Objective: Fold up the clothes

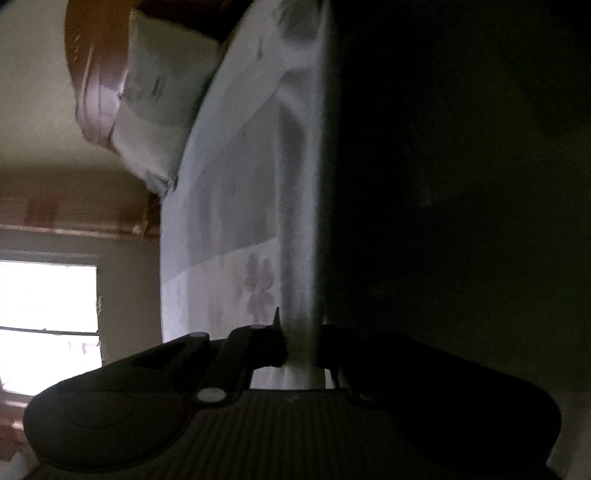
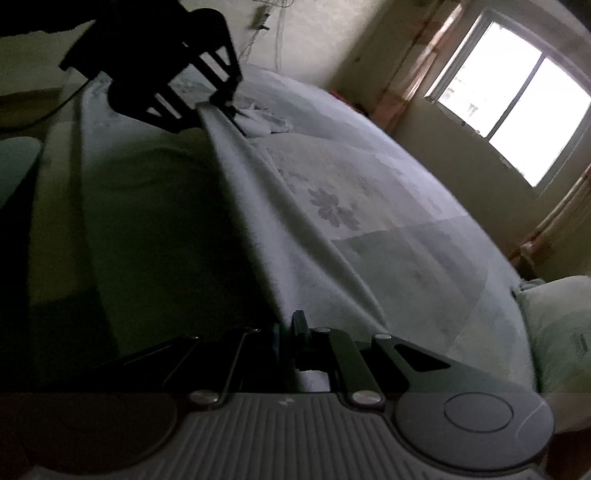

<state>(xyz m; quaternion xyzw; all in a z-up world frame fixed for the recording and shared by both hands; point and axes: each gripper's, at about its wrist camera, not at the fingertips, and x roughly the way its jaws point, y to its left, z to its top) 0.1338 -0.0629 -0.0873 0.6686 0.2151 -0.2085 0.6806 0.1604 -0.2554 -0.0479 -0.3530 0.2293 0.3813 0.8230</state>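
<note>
Bright window (image 2: pixel 513 96) over on the far wall, kinda blown out. Flower-print bedspread (image 2: pixel 369 206) covers the bed, a pale pillow (image 2: pixel 557 332) sits at its edge, some cables (image 2: pixel 266 26) dangle down the wall.

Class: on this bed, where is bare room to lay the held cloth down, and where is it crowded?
Free: the flowered bedspread between the stretched cloth and the window-side edge. Crowded: the far end, where the left gripper meets small white items, and the pillow corner.

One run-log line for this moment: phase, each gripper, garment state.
phase: lifting edge | left gripper: shut on pale garment | right gripper: shut on same edge | garment: taut between both above the bed
</note>
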